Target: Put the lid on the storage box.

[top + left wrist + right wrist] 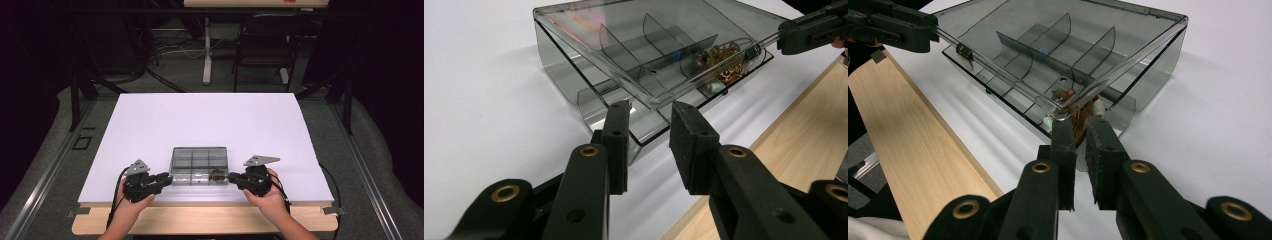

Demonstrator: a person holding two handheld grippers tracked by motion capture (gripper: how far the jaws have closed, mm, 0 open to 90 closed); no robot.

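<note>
Lid (1058, 60) corners maybe pinched by my left gripper (649, 120), right gripper (1075, 127); chair (265, 45) past white table (200, 120).

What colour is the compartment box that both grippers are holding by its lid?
Smoky grey, see-through plastic box; clearest in the left gripper view.

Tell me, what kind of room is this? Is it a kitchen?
Not a kitchen: it looks like a lab or workshop set up for recording hand work. A bare white table holds one clear plastic organizer box, cables trail across the floor behind it, and a folding chair stands against dark curtains.
</note>
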